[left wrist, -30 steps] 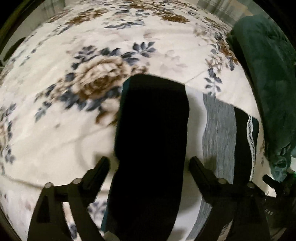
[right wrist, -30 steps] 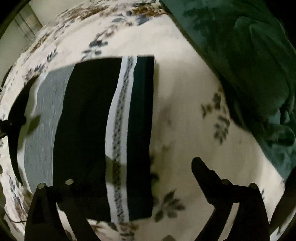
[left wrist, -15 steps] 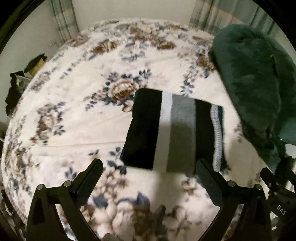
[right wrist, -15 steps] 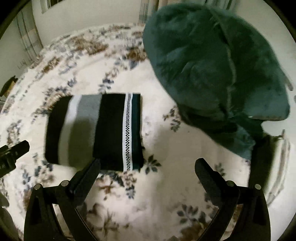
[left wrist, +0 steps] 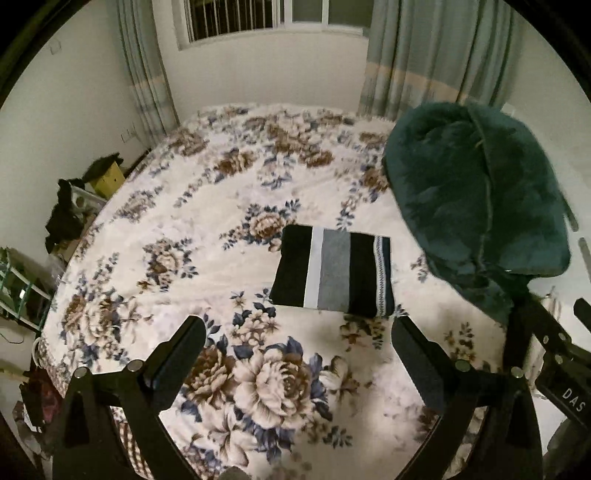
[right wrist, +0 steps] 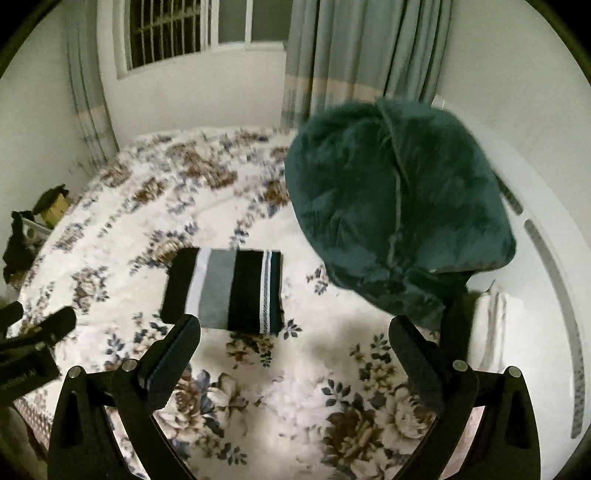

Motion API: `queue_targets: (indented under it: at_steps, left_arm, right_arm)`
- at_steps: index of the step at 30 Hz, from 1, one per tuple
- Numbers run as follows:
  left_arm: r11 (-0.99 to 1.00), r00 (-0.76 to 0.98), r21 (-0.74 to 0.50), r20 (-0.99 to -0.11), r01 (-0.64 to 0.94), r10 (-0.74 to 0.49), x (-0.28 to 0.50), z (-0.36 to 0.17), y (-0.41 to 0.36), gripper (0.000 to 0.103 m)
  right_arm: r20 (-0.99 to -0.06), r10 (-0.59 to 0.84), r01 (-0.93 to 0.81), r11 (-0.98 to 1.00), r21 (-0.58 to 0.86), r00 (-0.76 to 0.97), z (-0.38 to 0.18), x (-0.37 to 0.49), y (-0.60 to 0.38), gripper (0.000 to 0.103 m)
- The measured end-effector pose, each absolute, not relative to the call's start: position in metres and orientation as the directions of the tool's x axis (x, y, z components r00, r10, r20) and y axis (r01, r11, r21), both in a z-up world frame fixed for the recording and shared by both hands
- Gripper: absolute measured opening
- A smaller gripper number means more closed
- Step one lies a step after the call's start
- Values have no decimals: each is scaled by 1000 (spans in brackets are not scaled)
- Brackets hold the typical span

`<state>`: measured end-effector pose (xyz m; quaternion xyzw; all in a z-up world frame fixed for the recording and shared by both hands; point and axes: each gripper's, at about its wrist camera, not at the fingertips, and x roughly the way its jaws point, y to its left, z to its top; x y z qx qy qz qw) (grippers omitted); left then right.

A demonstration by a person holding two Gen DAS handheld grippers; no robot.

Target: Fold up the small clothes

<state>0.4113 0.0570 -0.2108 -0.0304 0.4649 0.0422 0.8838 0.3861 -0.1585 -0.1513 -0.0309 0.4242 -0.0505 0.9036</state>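
A folded striped garment (left wrist: 334,275) lies flat on the bed (left wrist: 184,258), a neat rectangle with bands running near to far: black on the left, then white, grey, black again, and a narrow white zigzag trim beside a dark teal edge on the right. In the right wrist view the same garment (right wrist: 225,291) sits left of centre, just beyond the tip of that gripper's left finger. The bed is covered with a cream blanket printed with brown and blue flowers. To the right of the garment, near but not touching it, a large dark green plush blanket (left wrist: 476,206) is heaped up on the bed. The left gripper (left wrist: 297,345) hangs above the near part of the bed with its fingers spread wide apart and nothing between them. The right gripper (right wrist: 295,345) is likewise spread wide and holds nothing; it also shows at the right edge of the left wrist view. Both are well apart from the garment. Beyond the bed stand pale curtains (left wrist: 424,55) and a barred window (left wrist: 273,14). At the far left, beside the bed, is a cluttered pile of dark items and a yellow box (left wrist: 110,177).
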Motion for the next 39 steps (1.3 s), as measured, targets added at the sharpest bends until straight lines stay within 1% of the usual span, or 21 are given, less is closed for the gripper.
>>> queue_targets:
  at_steps: [4, 8, 14, 23, 39]
  left_arm:
    - [995, 603, -21, -797, -102, 45, 374, -171, 53, 103]
    - [995, 638, -21, -769, -95, 45, 338, -137, 48, 103]
    - [995, 673, -16, -738, -99, 55, 296, -105, 45, 103]
    - [992, 696, -22, -715, -121, 69, 251, -84, 41, 103]
    - [992, 733, -15, -675, -127, 84, 231, -68, 35, 103]
  right_arm:
    - [-719, -107, 60, 994, -91, 687, -92, 334, -157, 103]
    - [-688, -91, 56, 996, -72, 720, -47, 288, -158, 103]
    - [-654, -71, 43, 997, -59, 754, -2, 231, -158, 103]
    - [-621, -55, 39, 998, -39, 782, 31, 172, -166, 103]
    - [-603, -43, 25, 999, -37, 796, 47, 151, -173, 103]
